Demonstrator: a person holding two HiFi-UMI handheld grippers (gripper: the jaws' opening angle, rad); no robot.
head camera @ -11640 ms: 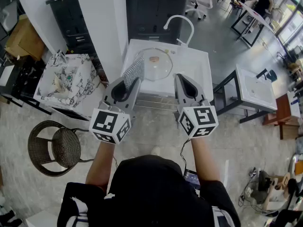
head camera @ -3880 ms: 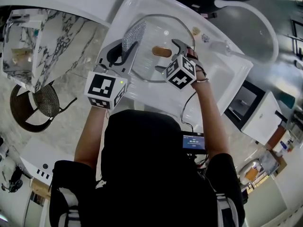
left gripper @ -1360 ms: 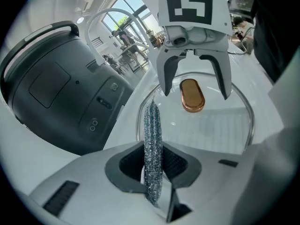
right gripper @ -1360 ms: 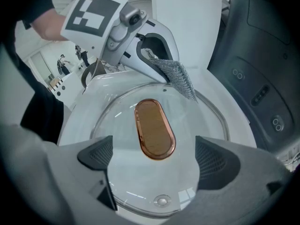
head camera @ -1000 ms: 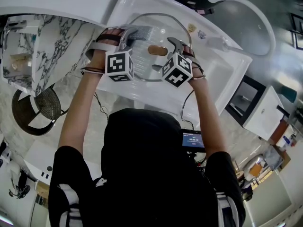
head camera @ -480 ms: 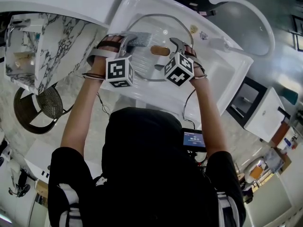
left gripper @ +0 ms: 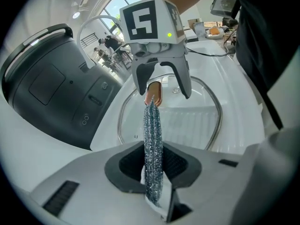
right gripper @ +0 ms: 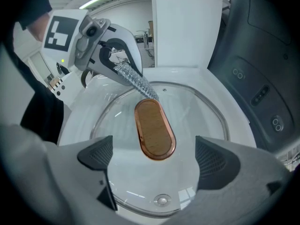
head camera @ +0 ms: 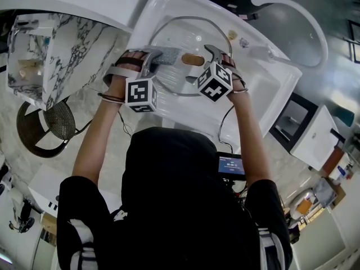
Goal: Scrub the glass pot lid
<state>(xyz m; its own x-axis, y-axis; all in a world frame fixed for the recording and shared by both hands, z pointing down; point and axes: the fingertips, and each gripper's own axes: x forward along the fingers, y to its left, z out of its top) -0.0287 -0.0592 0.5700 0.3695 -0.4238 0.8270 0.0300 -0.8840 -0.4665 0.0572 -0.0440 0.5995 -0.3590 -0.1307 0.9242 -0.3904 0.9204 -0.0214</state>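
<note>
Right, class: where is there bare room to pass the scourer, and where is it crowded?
Bare: the far half of the glass lid, between its wooden handle and rim; the sink floor right of the lid. Crowded: around the handle, where the scourer in the left tool and the open right tool meet.

From the head camera I see the glass lid (head camera: pixel 185 35) lying flat in the white sink (head camera: pixel 265 89). My left gripper (head camera: pixel 153 59) clamps a silvery mesh scrubber (head camera: pixel 167 55), which lies across the glass with its tip just beside the wooden knob (head camera: pixel 193 59). The right gripper (head camera: pixel 201 65) has its jaws apart, one on either side of the knob. The faucet (head camera: pixel 306 17) arches at upper right.
</note>
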